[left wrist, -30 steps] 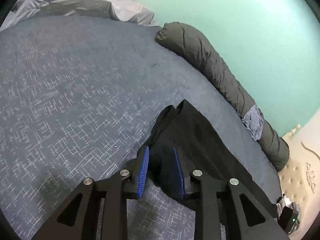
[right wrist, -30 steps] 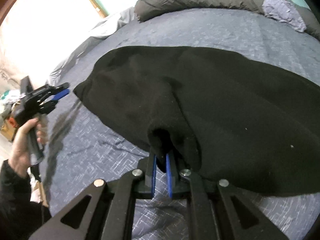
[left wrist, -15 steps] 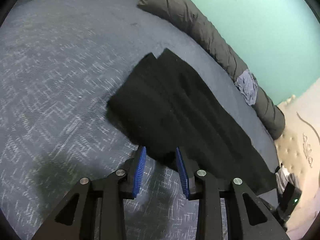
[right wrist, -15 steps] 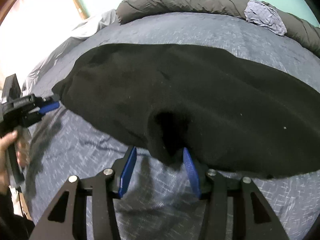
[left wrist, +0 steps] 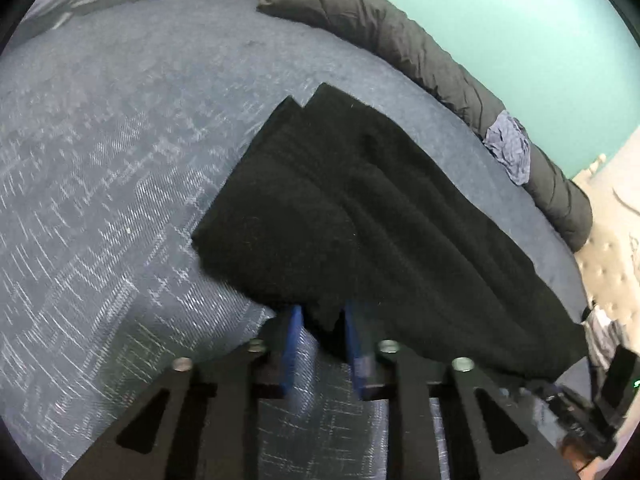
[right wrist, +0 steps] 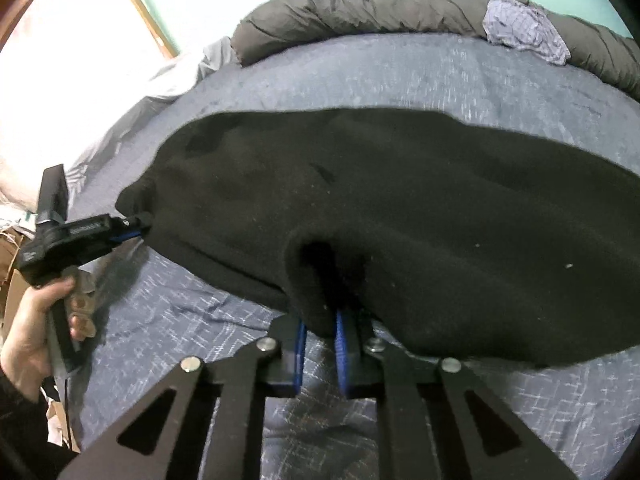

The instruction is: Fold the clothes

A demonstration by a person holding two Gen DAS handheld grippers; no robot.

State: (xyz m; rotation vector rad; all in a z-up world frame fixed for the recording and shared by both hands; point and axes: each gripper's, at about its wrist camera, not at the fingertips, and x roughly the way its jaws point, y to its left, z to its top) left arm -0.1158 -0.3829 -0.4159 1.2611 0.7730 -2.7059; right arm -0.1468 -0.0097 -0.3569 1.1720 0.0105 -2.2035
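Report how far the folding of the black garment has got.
Done: the black garment lies doubled on the bed, layered edges showing. In hand: the left tongs and right tongs, just closing, pinch its near edge. Left: the next fold.

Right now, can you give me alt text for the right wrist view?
The right gripper, jaws just closed, pinches the near edge of a black garment spread on a blue-grey bed. At left, a hand holds the left gripper at the garment's corner.
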